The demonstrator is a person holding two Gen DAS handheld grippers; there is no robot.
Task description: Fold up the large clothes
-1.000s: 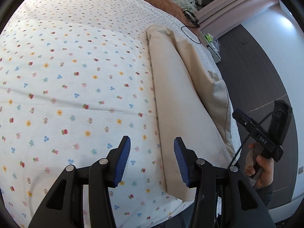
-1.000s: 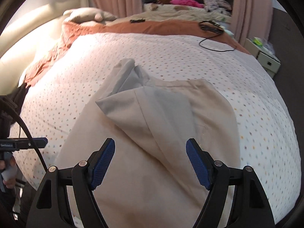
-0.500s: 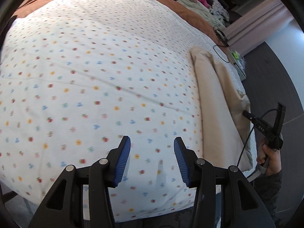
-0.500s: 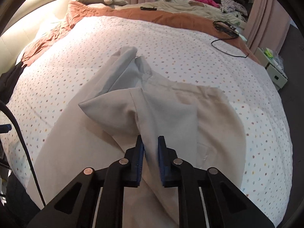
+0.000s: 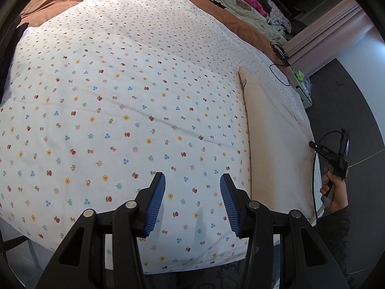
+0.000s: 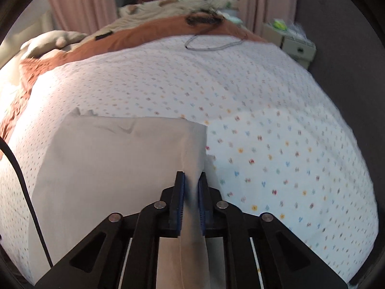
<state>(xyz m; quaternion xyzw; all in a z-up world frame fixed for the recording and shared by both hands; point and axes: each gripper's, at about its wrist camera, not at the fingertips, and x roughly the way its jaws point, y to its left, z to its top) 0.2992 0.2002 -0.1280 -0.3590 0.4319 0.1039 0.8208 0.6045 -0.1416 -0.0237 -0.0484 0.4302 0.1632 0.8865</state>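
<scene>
A large beige garment [image 5: 272, 139] lies along the right edge of the bed; in the right wrist view it [image 6: 115, 159] spreads flat as a wide panel. My right gripper [image 6: 191, 178] pinches the garment's right edge between its blue pads; the jaws are opening slightly with the cloth still pressed between them. A hand [image 5: 335, 192] holds that gripper beyond the bed's right edge in the left wrist view. My left gripper [image 5: 192, 178] hangs open over the bare floral sheet [image 5: 120, 96], left of the garment, with nothing between its fingers.
A brown blanket [image 5: 72, 2] covers the far end of the bed, with a pile of clothes [image 5: 252, 2] behind it. A black cable [image 5: 279, 74] lies near the far right corner. Small drawers [image 6: 298, 48] stand beside the bed on dark floor.
My right gripper shut on a fold of the beige garment and drew it across, so the bunched cloth now lies flat. My left gripper slid left, away from the garment.
</scene>
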